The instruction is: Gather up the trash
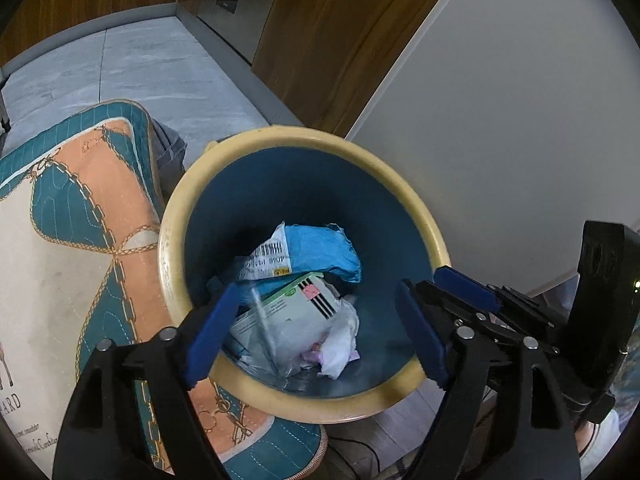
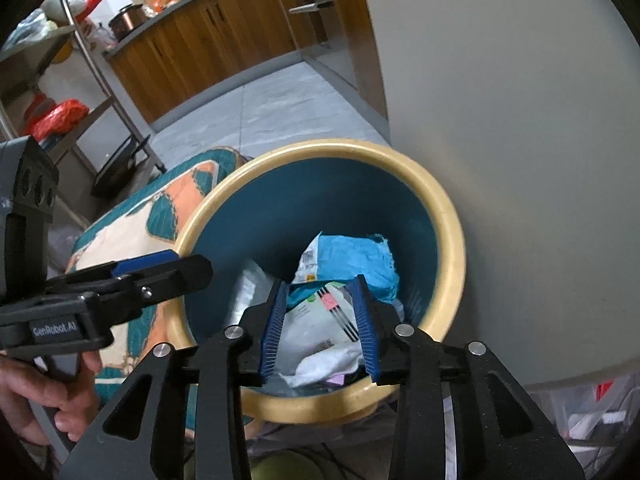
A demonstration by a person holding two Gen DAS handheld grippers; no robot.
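A round bin with a cream rim (image 1: 416,208) (image 2: 448,216) and blue inside stands on the floor beside a white wall. Inside lie a blue wrapper with a barcode label (image 1: 320,252) (image 2: 360,258), a white and green package (image 1: 304,304) (image 2: 320,320) and crumpled white paper (image 1: 340,344) (image 2: 320,364). My left gripper (image 1: 316,312) hangs over the bin, open wide and empty. My right gripper (image 2: 322,284) is also over the bin, open and empty. The right gripper (image 1: 468,288) shows at the right of the left wrist view, and the left gripper (image 2: 176,264) at the left of the right wrist view.
A teal, orange and cream cushion (image 1: 80,240) (image 2: 140,220) lies against the bin's left side. Grey tiled floor (image 1: 140,64) runs to wooden cabinets (image 1: 340,40). A metal rack with red bags (image 2: 60,116) stands far left. Cables (image 1: 360,452) lie below the bin.
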